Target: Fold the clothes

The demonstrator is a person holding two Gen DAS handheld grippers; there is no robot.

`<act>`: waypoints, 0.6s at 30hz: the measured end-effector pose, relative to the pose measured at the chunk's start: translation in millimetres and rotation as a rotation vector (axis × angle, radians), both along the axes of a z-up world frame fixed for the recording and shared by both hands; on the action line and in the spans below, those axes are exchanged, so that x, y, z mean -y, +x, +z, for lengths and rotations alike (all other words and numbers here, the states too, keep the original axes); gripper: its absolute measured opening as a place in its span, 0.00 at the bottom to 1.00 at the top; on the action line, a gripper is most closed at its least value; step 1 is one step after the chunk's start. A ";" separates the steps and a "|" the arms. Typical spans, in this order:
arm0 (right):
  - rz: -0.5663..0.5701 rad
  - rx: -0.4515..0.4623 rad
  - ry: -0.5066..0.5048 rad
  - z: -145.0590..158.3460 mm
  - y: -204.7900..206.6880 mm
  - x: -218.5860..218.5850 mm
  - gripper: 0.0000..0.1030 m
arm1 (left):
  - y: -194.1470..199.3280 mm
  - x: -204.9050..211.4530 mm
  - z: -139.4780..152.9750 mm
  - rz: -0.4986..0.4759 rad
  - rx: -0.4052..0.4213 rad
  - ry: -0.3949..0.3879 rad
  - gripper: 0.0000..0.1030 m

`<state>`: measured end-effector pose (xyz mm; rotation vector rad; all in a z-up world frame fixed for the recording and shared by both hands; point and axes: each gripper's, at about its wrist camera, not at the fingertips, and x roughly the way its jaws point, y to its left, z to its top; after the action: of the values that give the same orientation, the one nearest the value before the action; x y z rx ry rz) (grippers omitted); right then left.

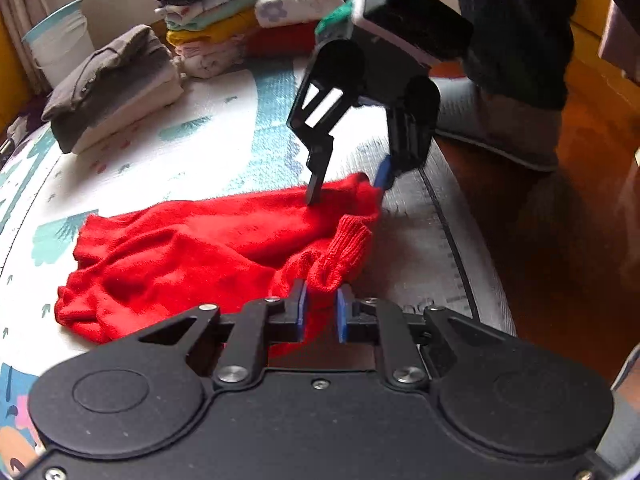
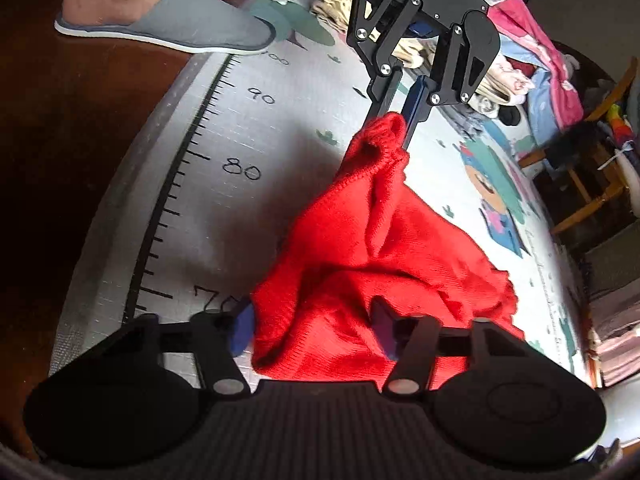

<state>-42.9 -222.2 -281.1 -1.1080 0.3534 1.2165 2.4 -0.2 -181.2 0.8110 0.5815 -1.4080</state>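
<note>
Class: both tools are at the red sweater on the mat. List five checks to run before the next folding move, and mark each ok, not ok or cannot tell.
1. Left tool shut on the sweater's ribbed edge: ok.
2. Right tool gripping the fabric: cannot tell; cloth lies between its jaws.
3. Sweater lying flat: not ok, bunched.
4. Bare mat beside the sweater: ok.
5. Folded stacks apart from the sweater: ok.
</note>
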 end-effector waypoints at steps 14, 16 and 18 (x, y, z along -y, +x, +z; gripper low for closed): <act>-0.174 -0.630 0.112 59.2 23.6 21.0 0.25 | -31.5 -2.8 -2.9 -0.151 -0.231 0.063 0.11; -0.207 -0.656 0.144 74.0 36.2 26.8 0.25 | -13.0 -6.4 9.1 -0.091 -0.293 0.021 0.11; -0.241 -0.682 0.176 88.9 48.8 32.7 0.25 | 13.1 -11.6 21.0 -0.019 -0.337 -0.025 0.11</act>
<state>5.9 -254.9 -192.2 -0.4544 0.8529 1.3516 15.5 11.5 -160.2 0.5623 0.8127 -1.5787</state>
